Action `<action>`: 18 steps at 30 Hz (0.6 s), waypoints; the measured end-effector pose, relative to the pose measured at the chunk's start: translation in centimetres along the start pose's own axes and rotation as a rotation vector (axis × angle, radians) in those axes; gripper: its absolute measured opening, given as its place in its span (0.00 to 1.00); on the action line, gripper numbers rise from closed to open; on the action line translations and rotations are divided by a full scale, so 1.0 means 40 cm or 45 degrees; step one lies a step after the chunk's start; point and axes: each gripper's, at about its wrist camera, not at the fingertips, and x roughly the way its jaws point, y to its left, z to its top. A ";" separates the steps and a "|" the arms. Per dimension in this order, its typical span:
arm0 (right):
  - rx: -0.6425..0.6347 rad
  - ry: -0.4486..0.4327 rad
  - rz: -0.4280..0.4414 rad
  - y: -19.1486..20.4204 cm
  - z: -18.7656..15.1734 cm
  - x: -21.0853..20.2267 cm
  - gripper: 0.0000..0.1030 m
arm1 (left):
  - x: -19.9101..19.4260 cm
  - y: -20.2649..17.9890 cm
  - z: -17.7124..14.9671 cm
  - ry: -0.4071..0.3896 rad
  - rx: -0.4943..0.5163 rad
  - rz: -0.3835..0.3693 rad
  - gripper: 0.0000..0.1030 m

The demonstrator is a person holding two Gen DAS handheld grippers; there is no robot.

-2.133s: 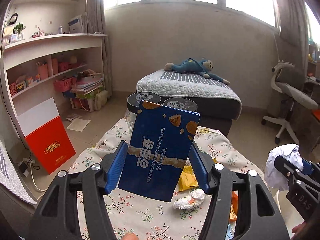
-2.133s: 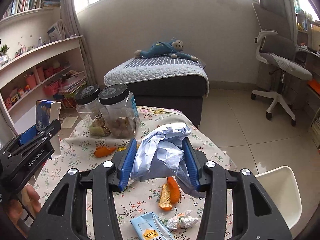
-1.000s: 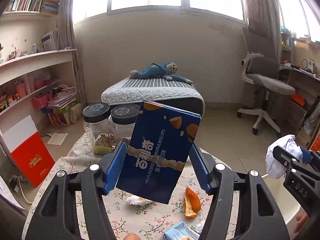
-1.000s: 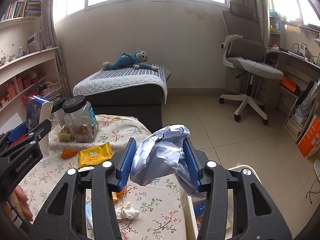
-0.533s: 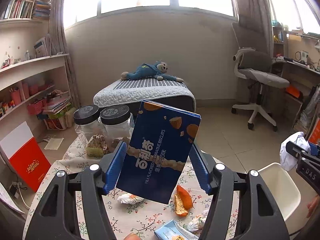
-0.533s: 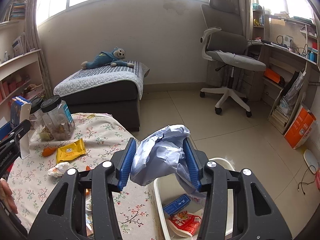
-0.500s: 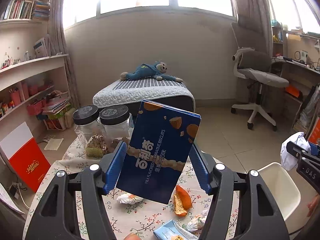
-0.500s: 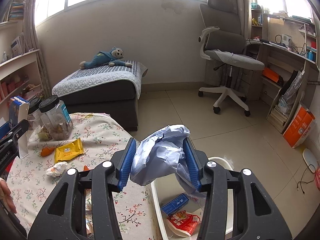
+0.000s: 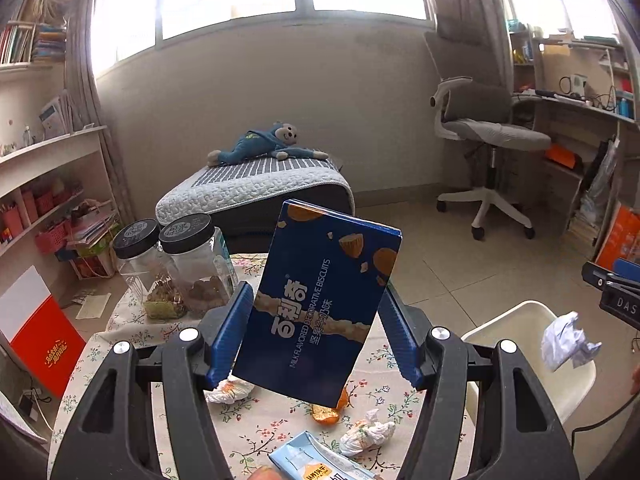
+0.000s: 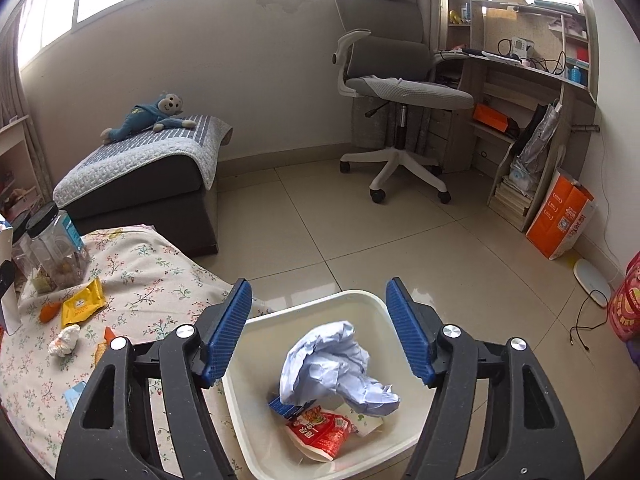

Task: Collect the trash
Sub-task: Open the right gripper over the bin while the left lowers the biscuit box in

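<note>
My left gripper [image 9: 316, 298] is shut on a blue biscuit box [image 9: 320, 308], held upright above the floral table [image 9: 276, 424]. My right gripper [image 10: 318, 290] hangs over the white bin [image 10: 272, 344], its jaws opening. Nothing is pressed between the pads. A crumpled pale-blue paper ball [image 10: 336, 364] is loose below them, dropping into the bin onto a red wrapper [image 10: 320, 432]. The left wrist view shows the same ball [image 9: 568, 344] in the air over the bin [image 9: 512, 328]. Orange peel [image 9: 328, 412], crumpled tissues [image 9: 368, 432] and a yellow packet [image 10: 82, 304] lie on the table.
Two black-lidded jars [image 9: 192, 260] stand at the table's far side. Beyond are a padded bench with a blue plush toy [image 10: 152, 116], a grey office chair [image 10: 396, 92], a desk with shelves [image 10: 520, 80] and an orange bag [image 10: 560, 216] on the tiled floor.
The right gripper swung right from the table to above the bin and opened, releasing the paper ball. The left gripper moved right with the box still gripped.
</note>
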 end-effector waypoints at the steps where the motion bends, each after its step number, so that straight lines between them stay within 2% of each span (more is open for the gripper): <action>1: 0.010 0.001 -0.012 -0.013 -0.001 -0.001 0.70 | 0.001 -0.013 -0.003 0.005 0.011 -0.015 0.61; 3: 0.033 -0.004 -0.036 -0.038 -0.008 -0.004 0.77 | 0.002 -0.042 -0.006 0.011 0.032 -0.043 0.61; 14: 0.170 -0.035 -0.161 -0.176 -0.015 -0.016 0.93 | -0.001 -0.242 0.029 0.029 0.075 -0.250 0.62; 18: 0.213 -0.039 -0.192 -0.213 -0.018 -0.021 0.93 | 0.004 -0.312 0.048 0.048 0.068 -0.321 0.62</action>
